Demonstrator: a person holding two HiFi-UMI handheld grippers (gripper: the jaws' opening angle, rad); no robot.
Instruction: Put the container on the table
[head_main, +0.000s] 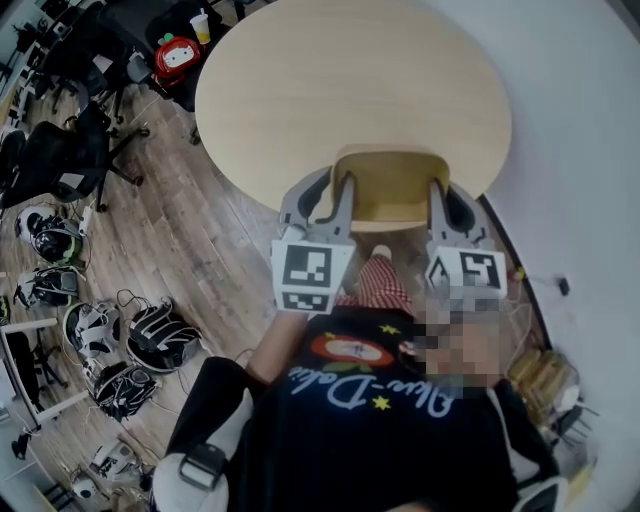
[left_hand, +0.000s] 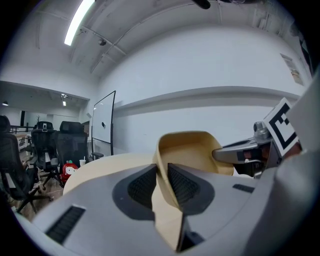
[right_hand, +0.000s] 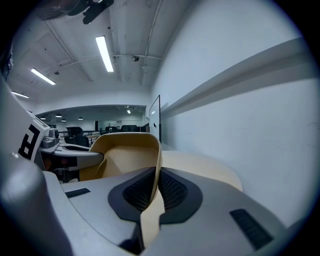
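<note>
A tan open container (head_main: 388, 185) hangs between my two grippers over the near edge of the round wooden table (head_main: 330, 80). My left gripper (head_main: 340, 184) is shut on its left wall, my right gripper (head_main: 437, 190) on its right wall. In the left gripper view the container (left_hand: 192, 150) has its wall pinched between the ribbed pads (left_hand: 182, 187), with the right gripper (left_hand: 240, 155) on the far side. In the right gripper view the container (right_hand: 125, 152) has its wall clamped the same way, and the left gripper (right_hand: 75, 155) shows beyond it.
Office chairs (head_main: 70, 150) and a red bag (head_main: 176, 57) stand to the table's left. Headsets and cables (head_main: 120, 350) lie on the wooden floor at lower left. A white wall (head_main: 580, 150) runs close along the right. A cup (head_main: 202, 26) stands by the table's far left edge.
</note>
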